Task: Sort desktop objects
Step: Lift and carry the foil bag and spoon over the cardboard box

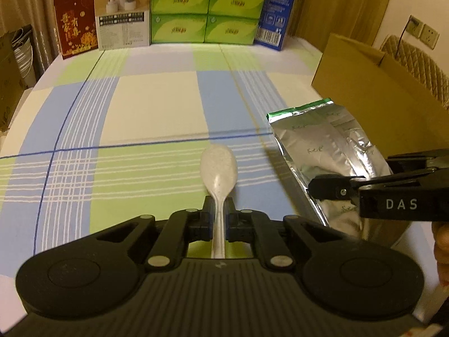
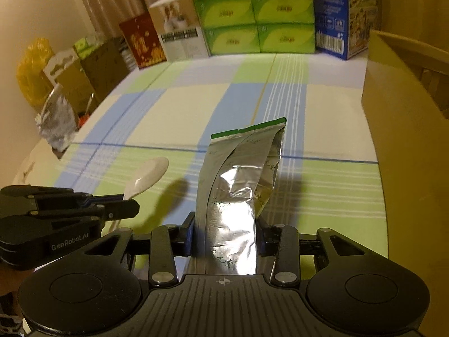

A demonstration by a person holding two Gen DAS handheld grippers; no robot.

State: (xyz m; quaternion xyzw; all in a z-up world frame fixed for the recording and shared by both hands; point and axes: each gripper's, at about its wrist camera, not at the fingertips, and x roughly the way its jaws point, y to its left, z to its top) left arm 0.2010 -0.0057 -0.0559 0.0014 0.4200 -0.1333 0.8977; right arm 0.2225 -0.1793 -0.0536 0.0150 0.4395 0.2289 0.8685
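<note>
My left gripper (image 1: pixel 219 210) is shut on the handle of a white plastic spoon (image 1: pixel 219 165), whose bowl points forward above the checked tablecloth. In the right wrist view the same spoon (image 2: pixel 148 177) sticks out of the left gripper (image 2: pixel 123 207) at the left. My right gripper (image 2: pixel 227 236) is shut on a silver foil pouch with a green top strip (image 2: pixel 241 185), held upright and crumpled. In the left wrist view the pouch (image 1: pixel 325 151) and the right gripper (image 1: pixel 331 188) sit at the right.
A brown cardboard box (image 1: pixel 387 92) stands at the table's right side. Green tissue packs (image 1: pixel 204 8), a white box (image 1: pixel 122 14), a red box (image 1: pixel 75 24) and a blue box (image 1: pixel 276 8) line the far edge. Another foil bag (image 2: pixel 56 123) and cartons lie off the left edge.
</note>
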